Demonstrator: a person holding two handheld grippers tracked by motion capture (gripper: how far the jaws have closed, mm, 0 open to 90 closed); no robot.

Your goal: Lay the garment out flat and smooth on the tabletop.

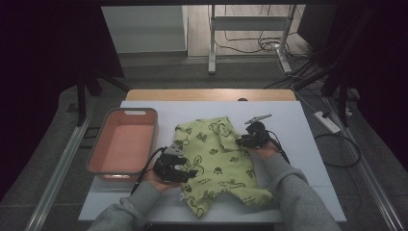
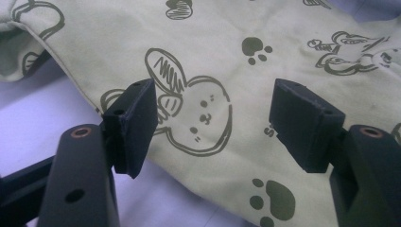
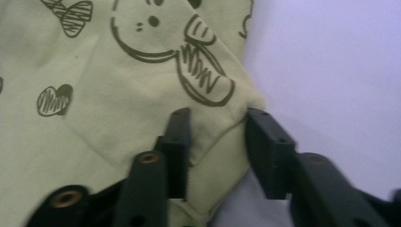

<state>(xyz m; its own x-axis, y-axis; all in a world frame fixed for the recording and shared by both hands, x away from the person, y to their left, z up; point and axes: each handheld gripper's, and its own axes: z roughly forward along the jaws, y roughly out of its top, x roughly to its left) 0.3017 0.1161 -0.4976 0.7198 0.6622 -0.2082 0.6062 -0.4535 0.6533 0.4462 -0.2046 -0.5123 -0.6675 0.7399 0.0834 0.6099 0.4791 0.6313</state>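
Jaws of the right gripper point(image 3: 215, 142) are straddling a folded edge of the green garment point(image 1: 219, 159), a ridge of cloth sitting between the two black pads, which stand narrowly apart; whether they are already pressing on it I cannot tell. Jaws of the left gripper point(image 2: 222, 127) are standing spread wide above the cloth, over a printed rabbit, gripping nothing.

In the high view the garment is lying flat at the centre of the white surface point(image 1: 308, 144), its long axis running from the upper middle of the frame down toward the lower right. The right gripper point(image 1: 248, 138) is sitting at the garment's right edge, the left gripper point(image 1: 179, 166) at its left edge, so each hand is nearest its own side.

Soft, matte and slightly creased, the cloth is carrying dark outline prints of rabbits, hearts and paw marks. An orange bin point(image 1: 144, 118) with rounded corners is standing just left of the garment.
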